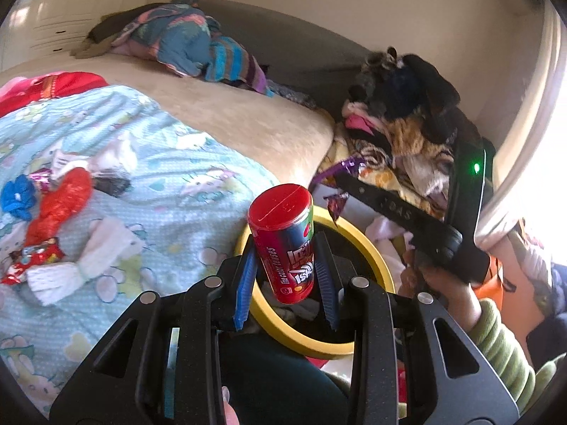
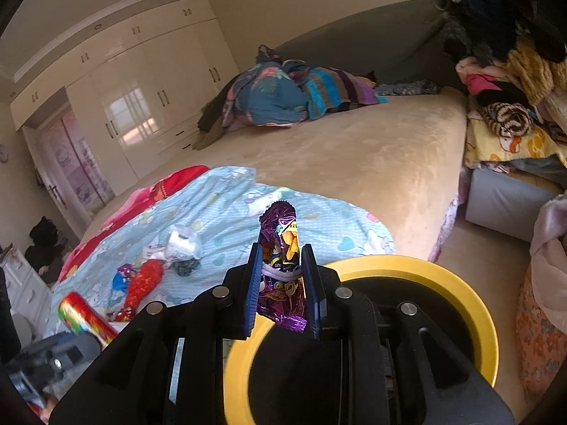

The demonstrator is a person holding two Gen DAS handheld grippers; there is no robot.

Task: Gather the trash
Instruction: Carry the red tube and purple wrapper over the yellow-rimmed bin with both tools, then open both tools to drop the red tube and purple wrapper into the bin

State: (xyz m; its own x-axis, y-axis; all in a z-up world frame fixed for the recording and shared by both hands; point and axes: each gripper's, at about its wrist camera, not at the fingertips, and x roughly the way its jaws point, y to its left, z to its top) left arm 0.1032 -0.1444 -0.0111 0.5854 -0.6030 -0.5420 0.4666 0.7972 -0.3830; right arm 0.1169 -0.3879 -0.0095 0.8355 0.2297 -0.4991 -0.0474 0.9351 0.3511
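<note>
My left gripper (image 1: 285,265) is shut on a red candy tube (image 1: 285,244) and holds it above the yellow-rimmed bin (image 1: 382,265). My right gripper (image 2: 281,269) is shut on a purple snack wrapper (image 2: 281,244) at the near rim of the same bin (image 2: 460,294). The right gripper with its wrapper also shows in the left wrist view (image 1: 340,180), beyond the bin. More trash lies on the light blue blanket: a red wrapper (image 1: 60,205), a blue wrapper (image 1: 16,200), white crumpled paper (image 2: 180,244) and a small red packet (image 1: 33,258).
The bed (image 2: 354,163) has a beige cover with a heap of coloured bedding (image 2: 283,95) at its far end. A pile of clothes (image 2: 506,81) stands on a grey box at the right. White wardrobes (image 2: 141,99) line the far wall.
</note>
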